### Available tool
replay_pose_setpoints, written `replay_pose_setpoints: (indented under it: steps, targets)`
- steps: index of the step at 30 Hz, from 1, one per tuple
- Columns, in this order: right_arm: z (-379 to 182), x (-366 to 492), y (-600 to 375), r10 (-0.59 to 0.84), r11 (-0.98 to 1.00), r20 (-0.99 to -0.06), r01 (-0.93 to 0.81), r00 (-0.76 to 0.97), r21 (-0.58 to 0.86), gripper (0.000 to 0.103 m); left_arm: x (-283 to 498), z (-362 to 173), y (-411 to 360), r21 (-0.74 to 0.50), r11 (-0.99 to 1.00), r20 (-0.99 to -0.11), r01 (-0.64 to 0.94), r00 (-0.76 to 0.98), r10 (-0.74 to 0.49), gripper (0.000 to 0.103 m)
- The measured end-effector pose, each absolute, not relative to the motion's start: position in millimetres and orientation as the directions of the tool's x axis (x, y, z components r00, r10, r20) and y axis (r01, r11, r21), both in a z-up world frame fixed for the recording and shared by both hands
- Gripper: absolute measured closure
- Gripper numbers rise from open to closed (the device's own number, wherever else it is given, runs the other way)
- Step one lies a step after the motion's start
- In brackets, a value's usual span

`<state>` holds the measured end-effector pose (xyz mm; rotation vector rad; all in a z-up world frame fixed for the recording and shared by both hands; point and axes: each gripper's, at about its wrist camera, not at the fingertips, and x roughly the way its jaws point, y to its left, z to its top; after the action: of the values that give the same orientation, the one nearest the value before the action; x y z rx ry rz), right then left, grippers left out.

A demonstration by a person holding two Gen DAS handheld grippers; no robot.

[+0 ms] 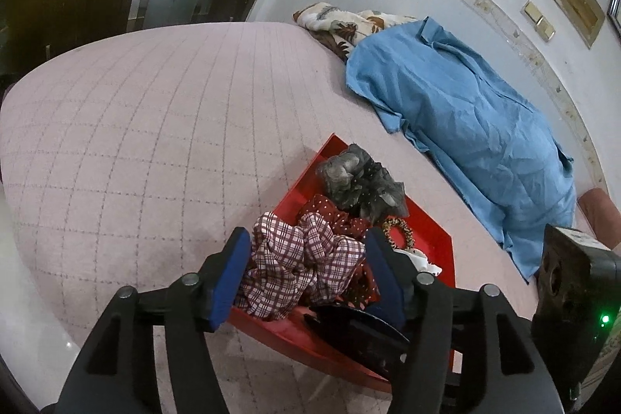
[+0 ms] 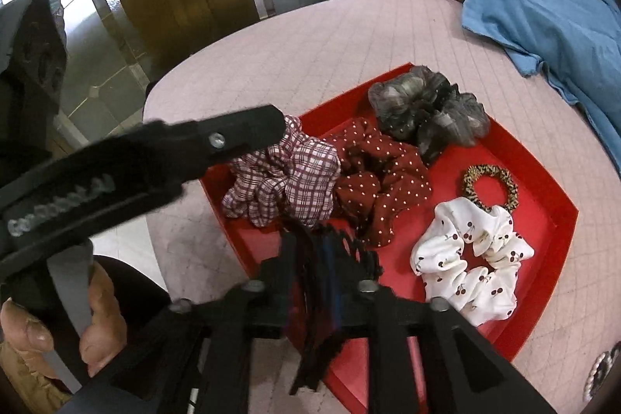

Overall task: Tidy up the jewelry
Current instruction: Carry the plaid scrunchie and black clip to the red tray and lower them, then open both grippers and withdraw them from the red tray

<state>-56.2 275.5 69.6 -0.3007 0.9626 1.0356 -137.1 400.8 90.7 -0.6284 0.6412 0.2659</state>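
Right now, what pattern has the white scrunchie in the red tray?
Small dark red cherries on the white scrunchie; the right wrist view shows it best.

The left hand-held gripper [image 1: 306, 270], black with blue pads, points downward with its jaws spread apart. The right hand-held gripper [image 2: 330, 282] also tilts downward, jaws narrowly parted; motion blur obscures its pads. A bare hand [image 2: 58, 328] grips the left unit's handle.

Both wrist views close, angled down, sharing the red tray [image 1: 434, 239] on the bed [image 1: 155, 142]
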Motion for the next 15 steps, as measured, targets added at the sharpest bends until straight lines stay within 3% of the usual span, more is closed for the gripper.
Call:
replay_pose_setpoints:
  steps: [3,8,15]
  targets:
    - [76.0,-56.4,270.4,0.602,0.515,-0.779,-0.831,0.175,0.212,0.072,-139.1,92.8,401.2,-0.477,0.779,-0.610,-0.407,0.791,0.039,0.038]
    - [96.1,-61.8,254.6,0.626,0.515,-0.749,-0.836,0.218,0.187,0.055,-139.0,95.5,397.0,-0.478,0.788,-0.595,-0.387,0.803,0.033,0.035]
    - [119.4,-65.5,207.3,0.657,0.573,-0.699,-0.790,0.283,0.219,0.046,-142.0,96.9,392.7,-0.456,0.796,-0.599,-0.399,0.799,0.057,0.031]
